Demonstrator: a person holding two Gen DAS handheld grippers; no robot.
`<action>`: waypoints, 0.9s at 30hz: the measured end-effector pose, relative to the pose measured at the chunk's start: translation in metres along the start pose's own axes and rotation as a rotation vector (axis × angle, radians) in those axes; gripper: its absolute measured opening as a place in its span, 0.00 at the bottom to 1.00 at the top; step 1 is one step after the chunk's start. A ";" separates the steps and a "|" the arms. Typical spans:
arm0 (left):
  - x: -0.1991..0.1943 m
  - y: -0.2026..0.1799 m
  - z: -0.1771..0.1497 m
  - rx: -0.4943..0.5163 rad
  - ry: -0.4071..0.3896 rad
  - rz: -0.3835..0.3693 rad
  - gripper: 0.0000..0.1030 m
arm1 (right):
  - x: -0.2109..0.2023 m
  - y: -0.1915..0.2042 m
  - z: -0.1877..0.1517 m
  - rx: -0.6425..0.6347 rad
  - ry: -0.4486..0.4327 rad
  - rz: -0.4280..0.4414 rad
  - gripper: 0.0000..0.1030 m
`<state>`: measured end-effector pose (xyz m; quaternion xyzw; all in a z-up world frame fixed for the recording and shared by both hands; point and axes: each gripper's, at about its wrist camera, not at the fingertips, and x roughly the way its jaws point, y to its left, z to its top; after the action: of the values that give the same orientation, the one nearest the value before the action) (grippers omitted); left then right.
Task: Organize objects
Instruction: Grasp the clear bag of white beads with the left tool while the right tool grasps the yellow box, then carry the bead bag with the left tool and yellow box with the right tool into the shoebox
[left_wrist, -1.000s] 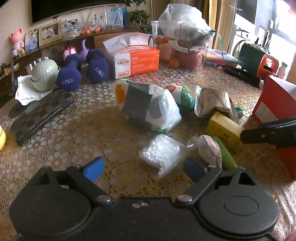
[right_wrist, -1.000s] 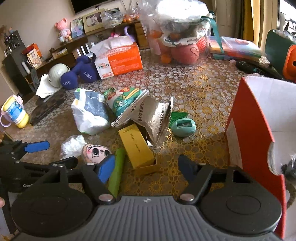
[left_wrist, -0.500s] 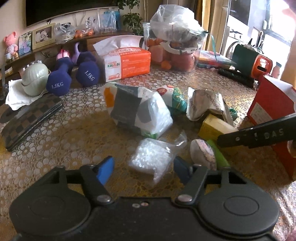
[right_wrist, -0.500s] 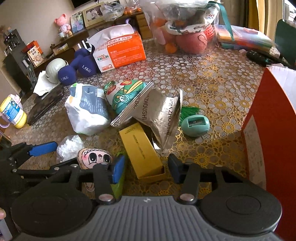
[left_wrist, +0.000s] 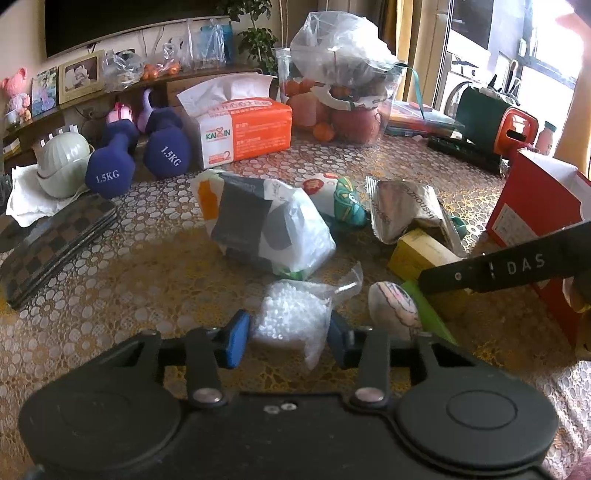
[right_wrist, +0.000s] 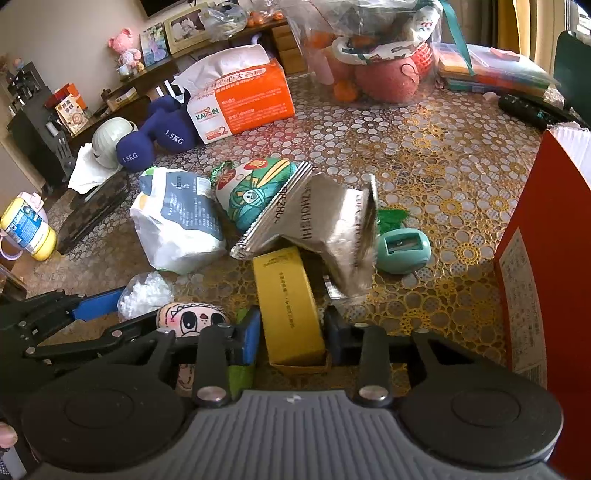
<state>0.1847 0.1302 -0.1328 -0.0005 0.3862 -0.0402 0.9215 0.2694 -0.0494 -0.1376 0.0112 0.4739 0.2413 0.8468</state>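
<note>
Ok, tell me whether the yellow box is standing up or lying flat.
Lying flat: the yellow box rests on its long side on the table.

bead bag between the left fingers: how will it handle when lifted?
Probably light and squashy: the bead bag is thin clear film loosely filled with small white pellets. It will likely sag around the left gripper, whose jaws have just been closing on it. The loose film tail may slip or tear, so gripping the filled bulk seems safer.

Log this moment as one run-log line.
left gripper: jaws closing round bag of white pellets | right gripper: jaws closing round yellow box | both on table
</note>
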 end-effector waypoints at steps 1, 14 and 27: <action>0.000 0.000 0.000 0.000 0.000 -0.003 0.38 | -0.001 0.000 0.000 0.001 0.001 0.002 0.32; -0.025 -0.004 0.003 -0.033 -0.005 -0.014 0.37 | -0.034 0.005 -0.014 -0.005 -0.034 0.000 0.28; -0.081 -0.026 0.015 -0.100 -0.019 -0.088 0.37 | -0.112 0.012 -0.036 -0.019 -0.091 0.041 0.28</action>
<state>0.1370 0.1097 -0.0637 -0.0640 0.3788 -0.0612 0.9212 0.1873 -0.0936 -0.0653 0.0239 0.4322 0.2622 0.8625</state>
